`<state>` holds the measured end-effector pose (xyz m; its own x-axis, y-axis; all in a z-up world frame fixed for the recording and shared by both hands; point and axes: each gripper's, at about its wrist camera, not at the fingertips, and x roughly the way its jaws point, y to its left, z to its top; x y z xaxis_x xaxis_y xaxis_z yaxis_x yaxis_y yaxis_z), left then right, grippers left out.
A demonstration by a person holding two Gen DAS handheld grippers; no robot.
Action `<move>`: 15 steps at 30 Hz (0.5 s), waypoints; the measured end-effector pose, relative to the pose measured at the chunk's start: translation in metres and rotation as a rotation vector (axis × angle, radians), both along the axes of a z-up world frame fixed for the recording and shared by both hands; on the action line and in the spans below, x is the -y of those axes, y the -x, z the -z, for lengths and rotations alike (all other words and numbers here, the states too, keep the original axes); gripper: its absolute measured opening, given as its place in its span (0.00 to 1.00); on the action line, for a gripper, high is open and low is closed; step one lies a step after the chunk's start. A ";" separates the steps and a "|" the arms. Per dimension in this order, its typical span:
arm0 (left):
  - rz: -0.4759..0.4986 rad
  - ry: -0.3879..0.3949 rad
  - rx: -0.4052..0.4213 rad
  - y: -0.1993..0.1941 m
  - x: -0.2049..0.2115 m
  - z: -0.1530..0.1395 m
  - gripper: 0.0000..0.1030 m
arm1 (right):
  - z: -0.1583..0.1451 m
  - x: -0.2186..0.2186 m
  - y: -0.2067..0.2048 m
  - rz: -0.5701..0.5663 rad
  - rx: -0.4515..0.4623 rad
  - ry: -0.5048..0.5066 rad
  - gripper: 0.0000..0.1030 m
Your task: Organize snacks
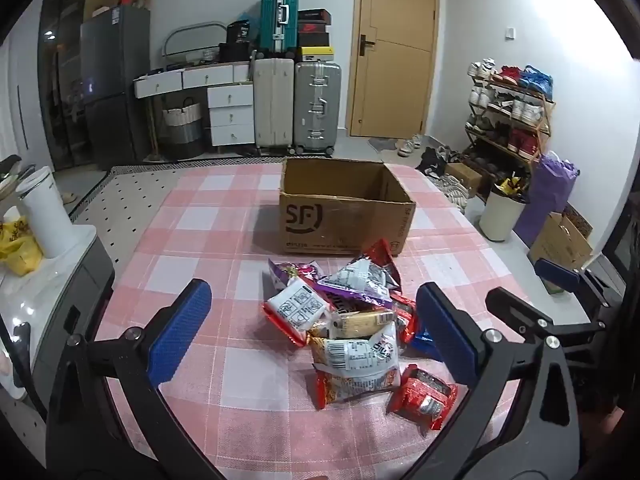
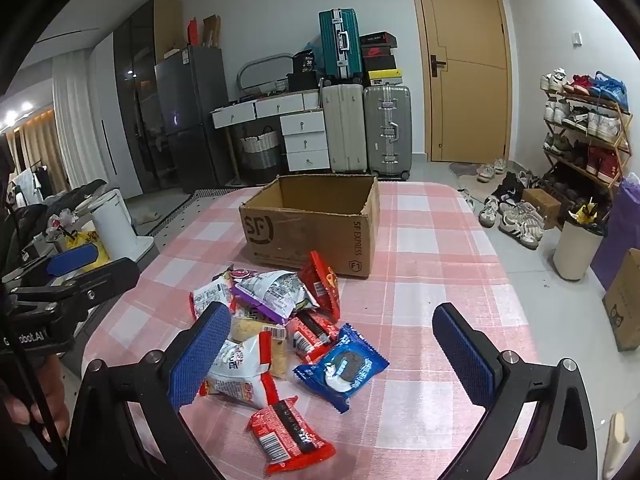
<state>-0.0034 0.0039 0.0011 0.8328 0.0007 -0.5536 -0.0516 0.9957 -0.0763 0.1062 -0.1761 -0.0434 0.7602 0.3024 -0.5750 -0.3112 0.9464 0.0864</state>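
Left gripper (image 1: 316, 322) hangs wide open over a heap of crinkly foil snack packets (image 1: 352, 328), and the open brown cardboard box (image 1: 344, 208) sits just beyond them.

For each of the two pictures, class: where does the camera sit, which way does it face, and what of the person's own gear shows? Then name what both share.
Left wrist: on the left gripper, facing the snack pile and cardboard box; own jaws open, right gripper at right edge.
Right wrist: on the right gripper, facing the Oreo packet; jaws open, left gripper at left edge.
Shared: pile, box, checked tablecloth.
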 end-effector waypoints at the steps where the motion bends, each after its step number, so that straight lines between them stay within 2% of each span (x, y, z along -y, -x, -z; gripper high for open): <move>1: 0.007 0.004 -0.002 0.001 -0.001 0.000 0.99 | 0.000 0.000 0.000 -0.001 -0.001 -0.001 1.00; 4: 0.009 -0.007 -0.030 -0.009 0.000 0.002 0.99 | 0.000 0.000 -0.002 -0.010 -0.004 0.007 1.00; 5: 0.005 -0.006 -0.007 -0.002 0.000 0.000 0.99 | -0.001 0.001 -0.002 -0.012 -0.002 0.008 1.00; 15: 0.008 -0.003 -0.004 0.000 0.003 0.000 0.99 | 0.001 -0.007 0.003 -0.018 0.006 0.020 1.00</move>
